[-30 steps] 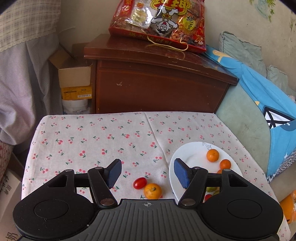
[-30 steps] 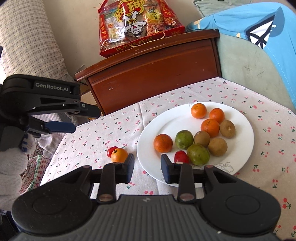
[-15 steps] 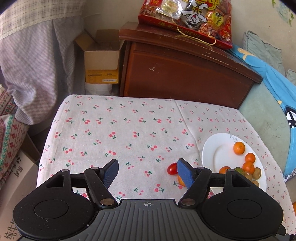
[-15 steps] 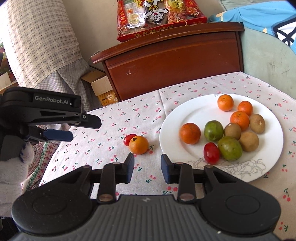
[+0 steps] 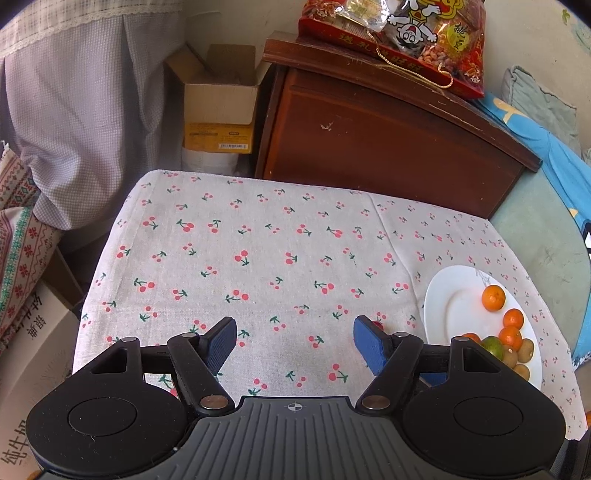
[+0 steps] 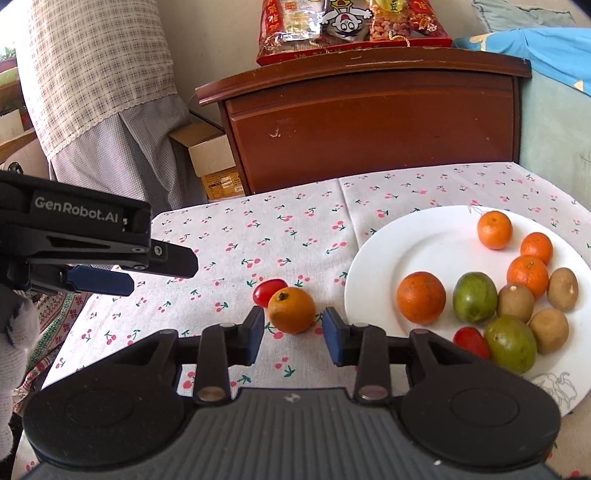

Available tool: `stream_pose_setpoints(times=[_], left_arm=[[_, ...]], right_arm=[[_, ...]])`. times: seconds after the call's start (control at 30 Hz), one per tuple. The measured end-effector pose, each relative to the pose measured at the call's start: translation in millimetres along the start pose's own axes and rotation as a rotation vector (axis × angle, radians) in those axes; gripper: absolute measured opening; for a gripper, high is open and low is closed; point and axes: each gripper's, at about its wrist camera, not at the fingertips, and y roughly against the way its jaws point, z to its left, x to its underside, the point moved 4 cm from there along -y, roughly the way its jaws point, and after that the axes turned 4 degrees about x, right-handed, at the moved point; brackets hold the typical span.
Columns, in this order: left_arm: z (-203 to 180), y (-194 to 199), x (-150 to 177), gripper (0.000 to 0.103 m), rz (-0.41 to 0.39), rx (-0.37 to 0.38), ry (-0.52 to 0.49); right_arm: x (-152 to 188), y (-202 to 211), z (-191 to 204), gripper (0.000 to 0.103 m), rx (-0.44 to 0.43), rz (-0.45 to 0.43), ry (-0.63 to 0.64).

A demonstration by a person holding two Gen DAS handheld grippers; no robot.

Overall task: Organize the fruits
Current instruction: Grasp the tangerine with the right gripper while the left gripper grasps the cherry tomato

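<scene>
The right wrist view shows the right gripper (image 6: pixel 292 332) low over the table (image 6: pixel 280 236), its jaws spread apart and holding nothing, with a loose orange (image 6: pixel 291 309) lying on the cloth just beyond the gap between its fingers. A small red tomato (image 6: pixel 266 291) touches that orange on its far left side. Just right of them sits a white plate (image 6: pixel 384 254) holding several oranges, two green fruits, brown kiwis and another red tomato. This view also catches the left gripper (image 6: pixel 122 271) from the side, raised at the left edge, well apart from the fruit. In the left wrist view the left gripper (image 5: pixel 293 334) hangs open and empty over bare cloth; the plate (image 5: pixel 448 306) appears only at the right edge, and the loose orange is hidden. The table wears a pale cloth printed with red cherries. Behind it stand a dark wooden cabinet (image 5: pixel 380 140) topped by a red snack bag (image 5: pixel 399 29), and a cardboard box (image 5: pixel 221 99) to its left.
</scene>
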Motion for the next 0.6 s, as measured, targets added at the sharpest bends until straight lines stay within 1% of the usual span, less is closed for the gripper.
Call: stream_pose_setpoints(times=[0.27, 0.37, 0.6], left_arm=[[0.2, -6.9, 2.5, 0.071, 0.012, -0.002, -0.006], [-0.8, -7.9, 3.3, 0.071, 0.014, 0.0, -0.009], [-5.9, -12.3, 7.8, 0.07, 0.014, -0.004, -0.048]], right_arm=[[-4.0, -8.5, 3.4, 0.035, 0.011, 0.003, 0.017], [-4.0, -10.3, 5.1, 0.03, 0.011, 0.009, 0.03], [1.9, 0.6, 2.9, 0.03, 0.022, 0.019, 0.018]])
